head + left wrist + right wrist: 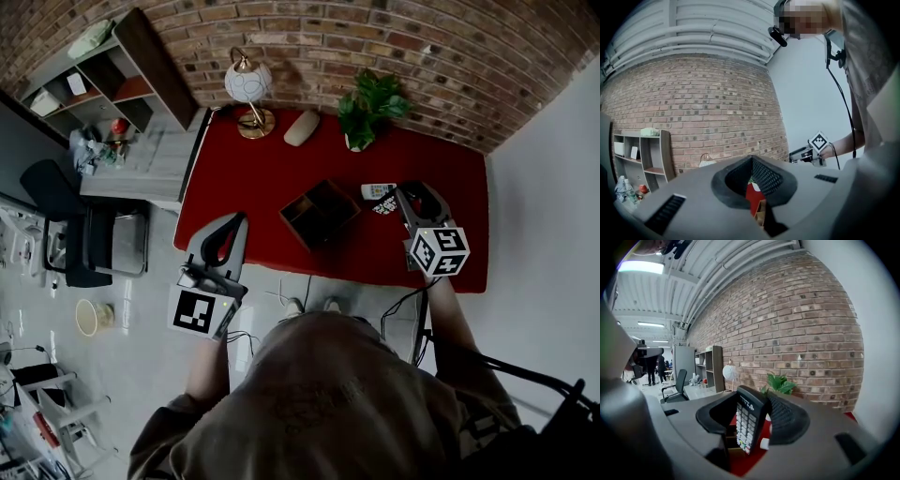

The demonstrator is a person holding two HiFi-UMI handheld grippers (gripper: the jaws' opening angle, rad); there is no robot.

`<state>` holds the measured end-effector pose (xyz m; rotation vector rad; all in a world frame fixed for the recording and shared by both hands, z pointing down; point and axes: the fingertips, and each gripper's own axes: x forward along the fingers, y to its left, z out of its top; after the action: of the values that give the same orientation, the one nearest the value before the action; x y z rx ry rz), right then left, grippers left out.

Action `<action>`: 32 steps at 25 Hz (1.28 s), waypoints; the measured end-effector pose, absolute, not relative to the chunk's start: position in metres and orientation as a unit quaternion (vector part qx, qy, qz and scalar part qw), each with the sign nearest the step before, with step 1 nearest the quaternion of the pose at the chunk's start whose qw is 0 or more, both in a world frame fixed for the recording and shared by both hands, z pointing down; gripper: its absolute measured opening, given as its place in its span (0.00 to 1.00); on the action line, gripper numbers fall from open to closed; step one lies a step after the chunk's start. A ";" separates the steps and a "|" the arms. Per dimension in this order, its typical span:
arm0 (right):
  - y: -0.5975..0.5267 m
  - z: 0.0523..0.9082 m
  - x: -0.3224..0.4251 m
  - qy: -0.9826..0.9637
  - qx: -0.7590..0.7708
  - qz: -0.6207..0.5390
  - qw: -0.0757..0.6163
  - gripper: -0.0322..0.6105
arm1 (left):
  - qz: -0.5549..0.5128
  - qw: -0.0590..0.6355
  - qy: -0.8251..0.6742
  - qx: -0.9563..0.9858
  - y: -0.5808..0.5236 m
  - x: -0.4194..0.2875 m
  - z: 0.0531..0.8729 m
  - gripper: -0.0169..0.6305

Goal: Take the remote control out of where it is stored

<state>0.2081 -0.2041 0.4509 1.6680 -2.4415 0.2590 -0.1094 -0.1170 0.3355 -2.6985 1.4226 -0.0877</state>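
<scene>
- Your right gripper [750,400] fills the front of its own view. Its jaws stand well apart yet are closed on the black remote control [749,425], which stands upright between them with the keypad showing.
- The ribbed right pad seems to bear on its back. Whether the left pad presses the keys is lost in shadow, though it probably does.
- That puts the remote outside the wooden box [319,214], held above the red table [253,178] on the box's right.
- Expect it to be light and stiff—a smooth plastic shell that could slip or pivot if you pinch only one end.
- You'd get better purchase across the body near mid-length, with gentle pressure—the rubber keys give.
- Your left gripper [753,161] hovers by the table's near-left corner, tips together, holding nothing.
</scene>
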 end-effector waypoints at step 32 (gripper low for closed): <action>-0.253 0.690 0.261 -0.662 0.605 0.423 0.129 0.38 | -0.046 0.003 0.456 -0.889 -0.121 -0.096 0.364 0.04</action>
<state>0.2610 -0.2528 0.6904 1.7595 -1.9227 1.2303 -0.0960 -0.1214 0.3638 -2.7875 1.4286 -0.1437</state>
